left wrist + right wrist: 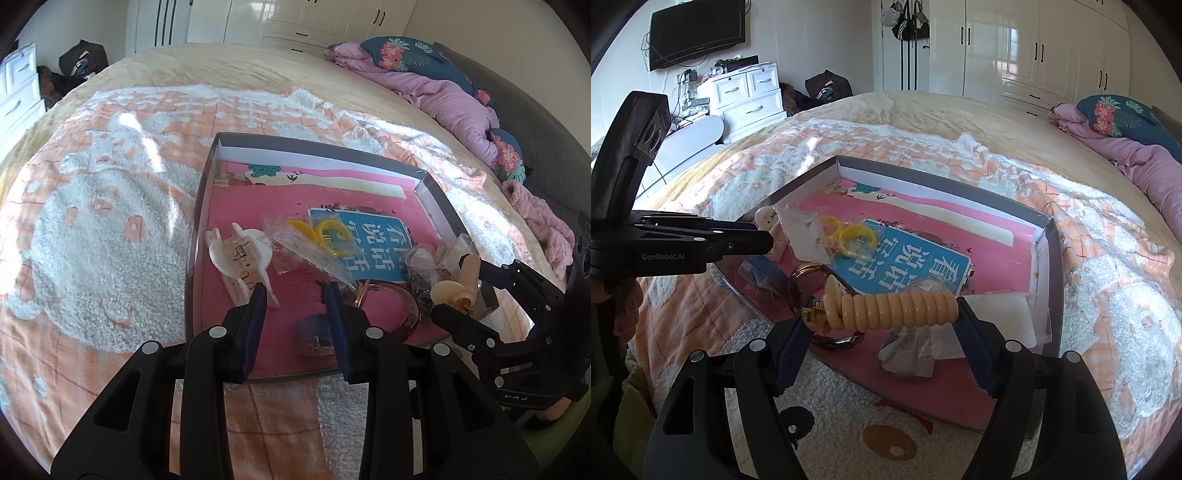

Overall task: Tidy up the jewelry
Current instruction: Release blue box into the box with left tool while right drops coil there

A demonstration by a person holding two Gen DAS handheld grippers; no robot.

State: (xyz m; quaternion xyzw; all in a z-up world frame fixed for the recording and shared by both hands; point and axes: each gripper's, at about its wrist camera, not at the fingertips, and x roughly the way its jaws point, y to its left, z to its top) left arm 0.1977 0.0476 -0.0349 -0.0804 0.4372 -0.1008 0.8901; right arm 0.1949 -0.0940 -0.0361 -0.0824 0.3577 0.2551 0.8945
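Left wrist view: the left gripper (295, 291) reaches forward over the near edge of the shallow box (201, 206) on the bed's blanket (92, 221), its blue-padded jaws spread with nothing between them. Beside its left finger lies a white hair claw clip (240, 254); ahead lie clear bags holding yellow rings (325, 232), resting partly on a blue label (369, 243). A rose-gold bangle (402, 306) sits just right of the right finger. At the right edge, the right gripper (458, 291) enters from the side, pinching a cream spiral hair tie (452, 290) above the box's near right corner.

Right wrist view: the right gripper (886, 314) holds the cream spiral hair tie (897, 308) stretched lengthwise between its jaws, raised above the pink floor of the box (1049, 258). This view alone shows the coil's full length, a small gold clasp (809, 314) at its left end, and crumpled clear bags (912, 350) beneath it. The left gripper (764, 240) appears side-on at the left, level over the box's left edge; its opening cannot be judged here. A wall television (698, 31) and white drawers (746, 96) appear only in this view.
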